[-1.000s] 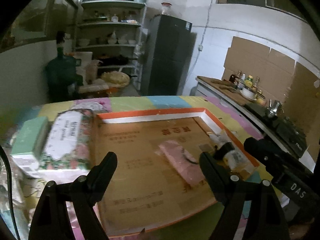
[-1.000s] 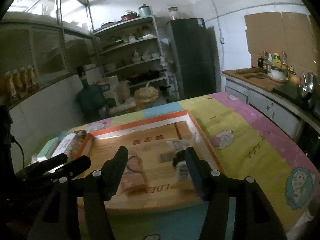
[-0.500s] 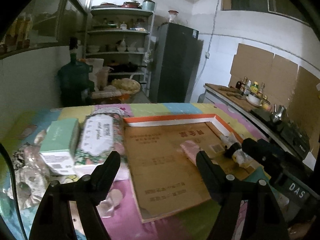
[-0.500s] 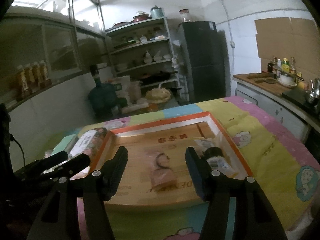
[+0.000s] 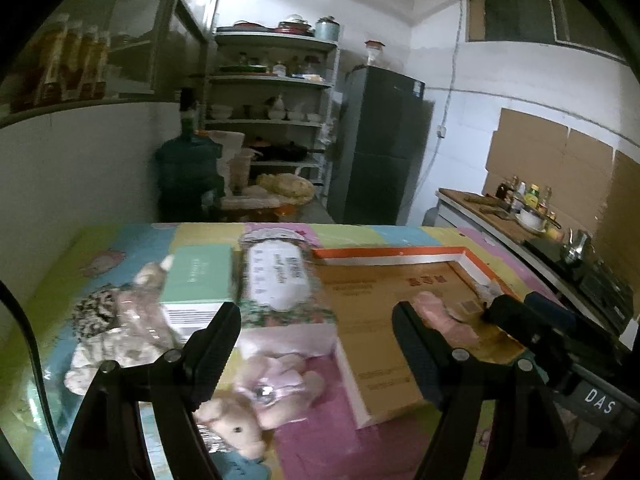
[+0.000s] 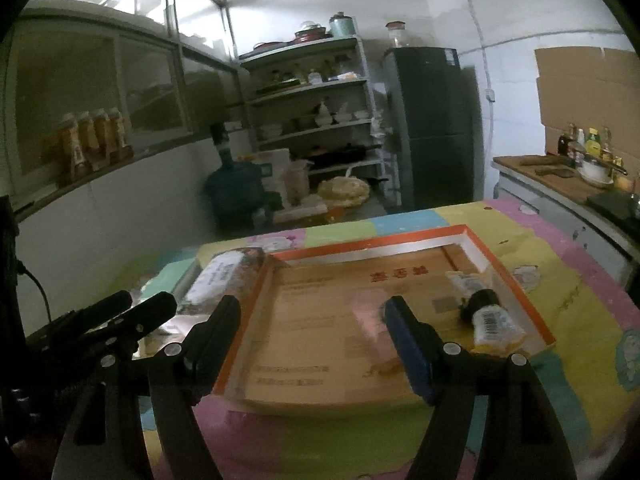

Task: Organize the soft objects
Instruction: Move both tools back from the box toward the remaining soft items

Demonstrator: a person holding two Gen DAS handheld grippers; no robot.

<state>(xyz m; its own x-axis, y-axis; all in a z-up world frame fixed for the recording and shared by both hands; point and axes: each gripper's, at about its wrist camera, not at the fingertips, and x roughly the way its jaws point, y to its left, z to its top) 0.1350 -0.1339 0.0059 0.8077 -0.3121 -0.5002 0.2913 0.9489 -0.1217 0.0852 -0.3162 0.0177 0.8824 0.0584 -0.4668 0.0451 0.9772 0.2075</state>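
Pink plush bear (image 5: pixel 256 400): lying on the pastel patchwork tablecloth (image 5: pixel 316 440), just below the left gripper (image 5: pixel 316 344), untouched.
Left gripper: hovering with jaws spread wide, gripping nothing.
Right gripper (image 6: pixel 312 332): hanging released, empty, over the shallow orange-rimmed cardboard tray (image 6: pixel 400 242).
Tray contents: pink soft packet (image 6: pixel 370 320) lying flat; yellow-labelled tube (image 6: pixel 494 322) resting near the right rim.
Beyond: floral wrapped pack (image 5: pixel 280 280) sitting beside the mint-green box (image 5: pixel 198 280).

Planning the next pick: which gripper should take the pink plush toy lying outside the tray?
Left. The left gripper hangs open directly over the pink plush toy; the right gripper faces the tray.
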